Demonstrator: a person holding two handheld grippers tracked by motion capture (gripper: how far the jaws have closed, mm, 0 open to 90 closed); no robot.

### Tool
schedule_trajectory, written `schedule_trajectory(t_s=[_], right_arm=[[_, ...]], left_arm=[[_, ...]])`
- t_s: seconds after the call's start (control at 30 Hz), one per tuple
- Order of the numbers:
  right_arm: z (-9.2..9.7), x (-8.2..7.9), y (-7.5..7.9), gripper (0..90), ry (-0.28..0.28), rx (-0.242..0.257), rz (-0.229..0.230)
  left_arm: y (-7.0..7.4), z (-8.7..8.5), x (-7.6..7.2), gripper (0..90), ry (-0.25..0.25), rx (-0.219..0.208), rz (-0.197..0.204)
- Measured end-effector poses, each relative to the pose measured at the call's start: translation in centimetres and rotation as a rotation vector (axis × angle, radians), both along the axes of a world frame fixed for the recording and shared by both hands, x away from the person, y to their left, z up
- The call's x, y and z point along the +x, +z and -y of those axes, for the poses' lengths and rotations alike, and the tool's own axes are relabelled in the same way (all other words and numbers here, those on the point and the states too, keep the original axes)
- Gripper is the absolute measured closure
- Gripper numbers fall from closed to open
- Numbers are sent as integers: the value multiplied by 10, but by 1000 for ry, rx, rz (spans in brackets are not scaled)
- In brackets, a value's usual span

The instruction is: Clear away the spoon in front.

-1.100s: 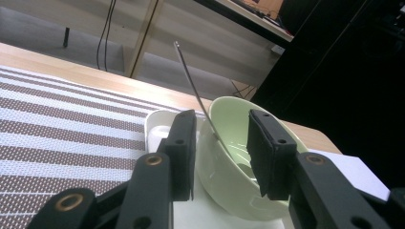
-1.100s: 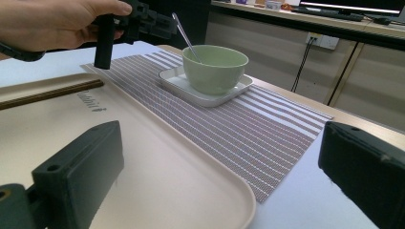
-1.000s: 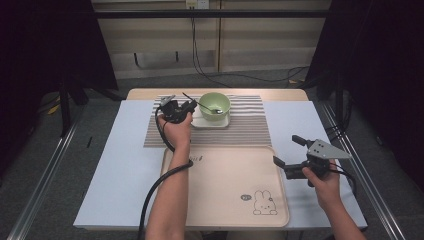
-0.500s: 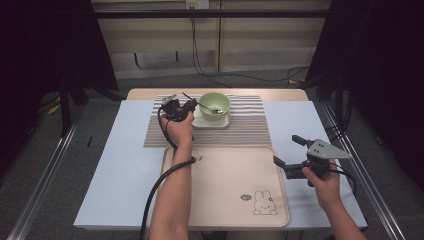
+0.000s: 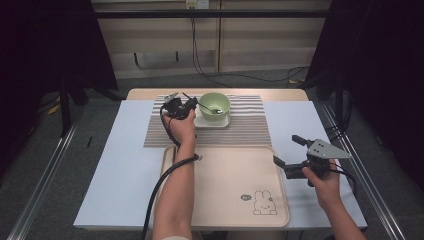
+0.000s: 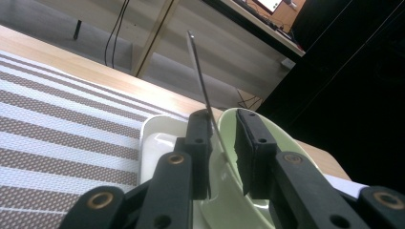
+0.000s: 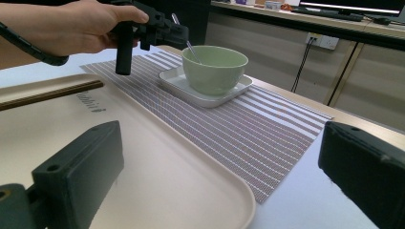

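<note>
white table (image 5: 120,165), striped mat (image 5: 250,127), beige tray (image 5: 225,185); dark room

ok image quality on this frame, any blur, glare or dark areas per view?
High view: table evenly lit, surroundings fall to near black at both sides, no glare on the tray. Left gripper view: near jaws soft, spoon handle and striped mat fairly sharp, right background black. Right gripper view: own jaws blurred at the bottom corners, green bowl in focus, mild sheen on its saucer.
</note>
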State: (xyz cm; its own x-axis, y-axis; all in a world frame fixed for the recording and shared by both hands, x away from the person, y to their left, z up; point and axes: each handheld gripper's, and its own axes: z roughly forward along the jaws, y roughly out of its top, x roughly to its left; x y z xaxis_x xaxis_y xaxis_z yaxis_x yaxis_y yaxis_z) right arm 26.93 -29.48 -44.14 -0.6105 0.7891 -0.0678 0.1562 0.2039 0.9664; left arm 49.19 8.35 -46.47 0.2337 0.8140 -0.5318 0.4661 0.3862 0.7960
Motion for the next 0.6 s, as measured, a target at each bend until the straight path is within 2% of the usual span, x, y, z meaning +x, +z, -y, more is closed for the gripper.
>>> schedule_trajectory(t_s=[0.07, 0.23, 0.3, 0.43, 0.6], right_arm=[[0, 1, 0, 12, 5, 0, -1], [0, 1, 0, 12, -5, 0, -2], [0, 1, 0, 12, -2, 6, -6], [-1, 1, -1, 12, -7, 1, 1], [-1, 2, -1, 12, -5, 3, -4]], left_arm=[[-1, 1, 1, 768, 9, -13, -6], [-2, 1, 3, 785, 12, -3, -1], [-2, 1, 3, 787, 14, -24, -1], [-4, 1, 5, 796, 12, -20, -3], [-6, 1, 7, 833, 7, -40, -11]])
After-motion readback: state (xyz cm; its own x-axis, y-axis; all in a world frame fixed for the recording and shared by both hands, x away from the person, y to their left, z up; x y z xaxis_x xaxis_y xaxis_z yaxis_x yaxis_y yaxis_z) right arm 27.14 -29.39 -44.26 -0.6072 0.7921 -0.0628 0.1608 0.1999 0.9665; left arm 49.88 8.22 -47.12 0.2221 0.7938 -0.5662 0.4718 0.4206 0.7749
